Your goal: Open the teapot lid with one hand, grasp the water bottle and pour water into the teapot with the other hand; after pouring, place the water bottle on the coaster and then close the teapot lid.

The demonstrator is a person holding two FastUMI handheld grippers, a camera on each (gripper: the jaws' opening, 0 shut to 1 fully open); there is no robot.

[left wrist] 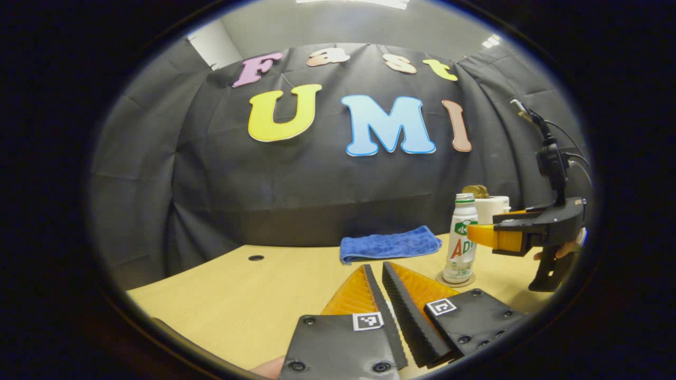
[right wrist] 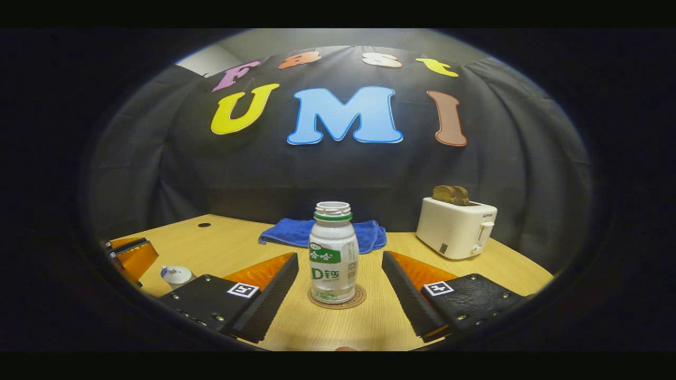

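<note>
The water bottle point(right wrist: 333, 253), white with a green label and no cap, stands upright on a round coaster point(right wrist: 355, 302) in the right gripper view. My right gripper point(right wrist: 339, 258) is open, one finger on each side of the bottle and neither touching it. At the far left, the white top of the teapot point(right wrist: 177, 275) pokes up just above my own left finger, with the left gripper point(right wrist: 129, 252) beside it. In the left gripper view, my left gripper point(left wrist: 375, 265) is shut on nothing above the table. The bottle point(left wrist: 460, 237) and the right gripper point(left wrist: 494, 236) are off to the right.
A folded blue cloth point(right wrist: 322, 232) lies behind the bottle near the booth wall. A white toaster point(right wrist: 457, 227) holding a slice of bread stands at the back right. The wooden table point(left wrist: 237, 295) has a small dark hole point(left wrist: 255, 257) at the back left.
</note>
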